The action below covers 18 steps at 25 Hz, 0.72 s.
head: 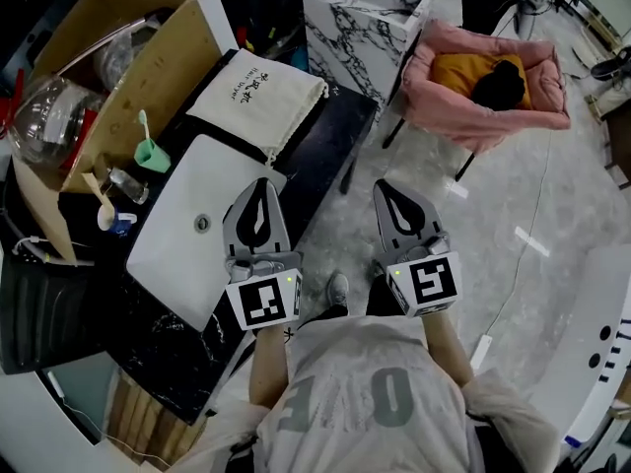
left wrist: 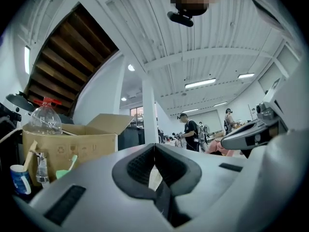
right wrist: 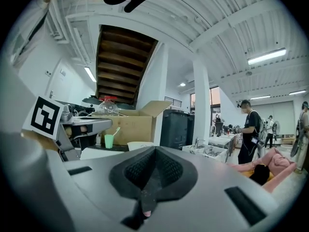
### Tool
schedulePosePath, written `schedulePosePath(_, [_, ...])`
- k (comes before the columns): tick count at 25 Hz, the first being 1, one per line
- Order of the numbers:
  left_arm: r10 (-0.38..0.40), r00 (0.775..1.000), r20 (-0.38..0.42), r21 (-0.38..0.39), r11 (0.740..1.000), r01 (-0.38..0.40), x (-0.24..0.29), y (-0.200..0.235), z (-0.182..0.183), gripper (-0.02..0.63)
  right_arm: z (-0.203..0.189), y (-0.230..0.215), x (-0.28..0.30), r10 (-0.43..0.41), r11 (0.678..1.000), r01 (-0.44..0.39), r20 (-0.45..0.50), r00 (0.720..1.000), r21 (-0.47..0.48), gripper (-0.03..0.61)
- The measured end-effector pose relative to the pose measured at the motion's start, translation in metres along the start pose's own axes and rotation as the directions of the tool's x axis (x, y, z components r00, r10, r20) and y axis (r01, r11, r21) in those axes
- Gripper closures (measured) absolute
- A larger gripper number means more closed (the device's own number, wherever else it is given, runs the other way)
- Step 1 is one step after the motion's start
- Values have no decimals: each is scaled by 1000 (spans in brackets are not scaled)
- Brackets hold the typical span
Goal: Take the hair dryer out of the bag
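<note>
A cream drawstring bag (head: 258, 97) with dark print lies flat on the black counter (head: 325, 131), beyond the white sink (head: 177, 254). No hair dryer shows in any view. My left gripper (head: 261, 185) hovers over the sink's right edge, short of the bag, with its jaws shut and nothing between them. To its right my right gripper (head: 392, 187) is held over the floor beside the counter, also shut and empty. In the left gripper view the jaws (left wrist: 154, 148) meet in a closed seam. The right gripper view shows its jaws (right wrist: 155, 150) closed the same way.
A cardboard box (head: 118, 57) with a clear bottle (head: 39, 116) stands at the counter's left, a green cup (head: 151, 154) and small bottles beside it. A marble cube (head: 367, 18) sits behind the counter, a pink pet bed (head: 488, 106) to the right. People (left wrist: 189, 132) stand far off.
</note>
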<state>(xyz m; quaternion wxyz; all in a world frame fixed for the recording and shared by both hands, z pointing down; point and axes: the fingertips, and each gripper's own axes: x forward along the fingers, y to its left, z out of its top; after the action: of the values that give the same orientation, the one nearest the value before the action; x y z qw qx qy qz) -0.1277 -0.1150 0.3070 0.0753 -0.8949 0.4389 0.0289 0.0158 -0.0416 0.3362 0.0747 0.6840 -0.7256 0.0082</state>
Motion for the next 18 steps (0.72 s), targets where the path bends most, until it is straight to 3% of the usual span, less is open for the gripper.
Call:
schedulePosePath(9, [118,993,18,14,993,-118,16,14,11,584,16,-7,47,138,990,-136,57,989,-35,548])
schedulePosePath(18, [263,964,24,56,963,-264,38,11,19,584,24,-34,90,265,964,-263,83,961,-35,548])
